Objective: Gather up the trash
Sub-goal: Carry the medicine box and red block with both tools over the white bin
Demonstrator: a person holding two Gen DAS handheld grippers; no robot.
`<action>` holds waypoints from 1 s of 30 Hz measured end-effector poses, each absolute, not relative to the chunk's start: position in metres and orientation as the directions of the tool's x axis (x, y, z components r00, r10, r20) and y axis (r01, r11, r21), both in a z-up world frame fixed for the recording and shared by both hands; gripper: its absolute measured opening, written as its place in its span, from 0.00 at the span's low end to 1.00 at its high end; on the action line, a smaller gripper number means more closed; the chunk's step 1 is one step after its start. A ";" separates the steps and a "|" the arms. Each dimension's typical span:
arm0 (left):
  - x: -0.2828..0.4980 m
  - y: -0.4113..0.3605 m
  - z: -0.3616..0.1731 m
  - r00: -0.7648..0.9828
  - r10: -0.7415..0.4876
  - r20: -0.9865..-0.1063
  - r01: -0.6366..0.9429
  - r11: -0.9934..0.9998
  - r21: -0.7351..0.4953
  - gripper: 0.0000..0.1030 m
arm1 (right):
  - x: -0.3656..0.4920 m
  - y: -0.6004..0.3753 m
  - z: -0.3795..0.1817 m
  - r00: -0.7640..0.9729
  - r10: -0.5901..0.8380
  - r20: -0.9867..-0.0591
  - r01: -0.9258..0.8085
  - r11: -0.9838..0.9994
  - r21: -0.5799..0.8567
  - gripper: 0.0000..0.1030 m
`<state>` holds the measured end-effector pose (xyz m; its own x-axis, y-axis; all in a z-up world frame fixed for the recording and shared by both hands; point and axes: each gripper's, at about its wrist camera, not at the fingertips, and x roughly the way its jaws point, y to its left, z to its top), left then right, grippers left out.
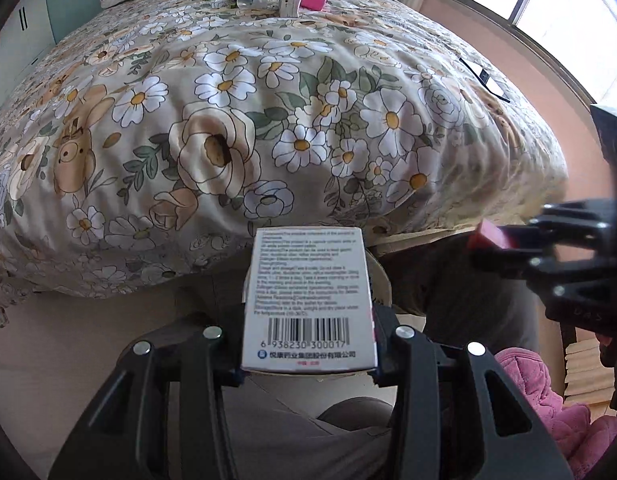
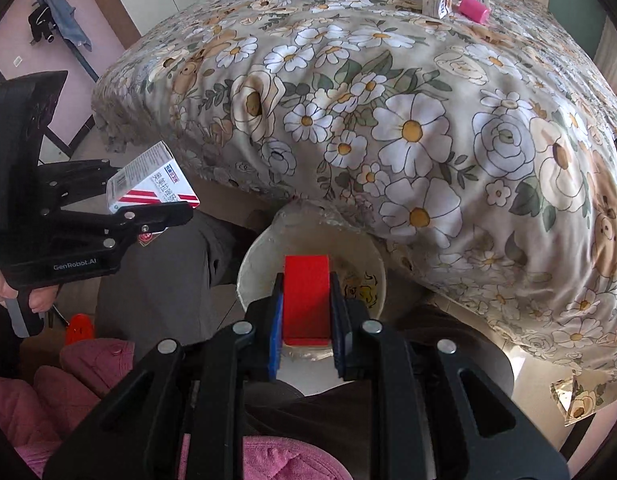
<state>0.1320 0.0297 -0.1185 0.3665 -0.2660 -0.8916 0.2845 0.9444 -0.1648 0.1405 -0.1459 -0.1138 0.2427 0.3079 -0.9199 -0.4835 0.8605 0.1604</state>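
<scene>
Grippers both gripping: right [image 2: 306,312] clamping red block [image 2: 306,296] over bin [image 2: 248,264], left [image 1: 308,354] clamping box [image 1: 308,300]; centre, then release.

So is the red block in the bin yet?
Not yet. The red block is clamped in the right gripper, above the bin.

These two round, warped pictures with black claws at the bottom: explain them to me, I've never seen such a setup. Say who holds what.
A person holds a hand-held two-finger gripper in each hand; each carries a wide-angle camera looking along its fingers. The left camera shows the left gripper clamped on a white medicine box. The right camera shows the right gripper clamped on a red block, above a white bin on the floor beside the bed. More small items lie far back on the floral cover.
</scene>
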 end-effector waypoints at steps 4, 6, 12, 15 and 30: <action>0.136 0.026 -0.164 0.283 -0.265 -0.922 0.253 0.948 -0.194 0.43 | 0.139 -0.131 -0.166 0.135 0.286 -0.949 -0.481 0.856 0.190 0.20; 0.140 0.025 -0.187 0.243 -0.258 -0.935 0.233 0.951 -0.202 0.43 | 0.140 -0.126 -0.191 0.086 0.274 -0.958 -0.472 0.858 0.203 0.20; 0.152 0.020 -0.241 0.155 -0.241 -0.958 0.172 0.961 -0.214 0.43 | 0.152 -0.116 -0.249 -0.027 0.228 -0.973 -0.436 0.874 0.216 0.20; 0.158 0.015 -0.258 0.125 -0.235 -0.964 0.159 0.964 -0.215 0.43 | 0.160 -0.115 -0.271 -0.069 0.207 -0.976 -0.418 0.882 0.217 0.20; 0.188 0.011 -0.348 -0.058 -0.201 -0.978 0.066 0.977 -0.205 0.43 | 0.199 -0.119 -0.369 -0.237 0.183 -0.954 -0.262 0.934 0.244 0.20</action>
<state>0.1879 0.0113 -0.3478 -0.0576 -0.2010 -0.9779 0.0656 0.9766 -0.2046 0.1987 -0.1189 -0.3687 -0.2374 0.1830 -0.9540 -0.2616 0.9338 0.2442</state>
